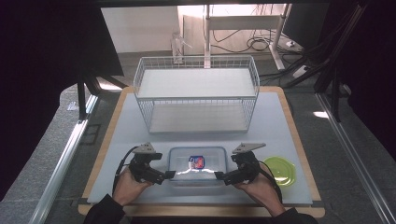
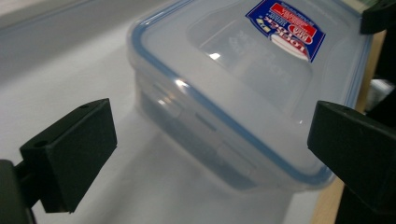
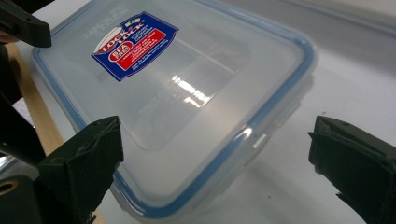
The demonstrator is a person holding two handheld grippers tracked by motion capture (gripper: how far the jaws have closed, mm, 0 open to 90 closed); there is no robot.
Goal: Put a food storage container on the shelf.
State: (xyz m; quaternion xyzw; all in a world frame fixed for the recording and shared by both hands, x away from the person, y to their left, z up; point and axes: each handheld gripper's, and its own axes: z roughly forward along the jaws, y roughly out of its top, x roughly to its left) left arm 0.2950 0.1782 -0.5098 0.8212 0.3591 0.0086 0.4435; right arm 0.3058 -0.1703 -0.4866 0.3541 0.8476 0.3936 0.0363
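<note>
A clear plastic container (image 1: 197, 165) with a blue-sealed lid and a red and blue label sits near the front middle of the table. My left gripper (image 1: 168, 176) is at its left end, open. In the left gripper view the container (image 2: 243, 93) lies just ahead of the left gripper (image 2: 210, 154), whose jaws stand wide and touch nothing. My right gripper (image 1: 219, 177) is at the right end, also open. In the right gripper view the container (image 3: 177, 93) reaches in between the wide jaws of the right gripper (image 3: 217, 163), clear of the pads.
A white wire basket shelf (image 1: 196, 93) stands at the back of the grey mat (image 1: 280, 121). A round green lid (image 1: 280, 170) lies right of the container, close to the right hand. The wooden table edge (image 1: 201, 211) runs along the front.
</note>
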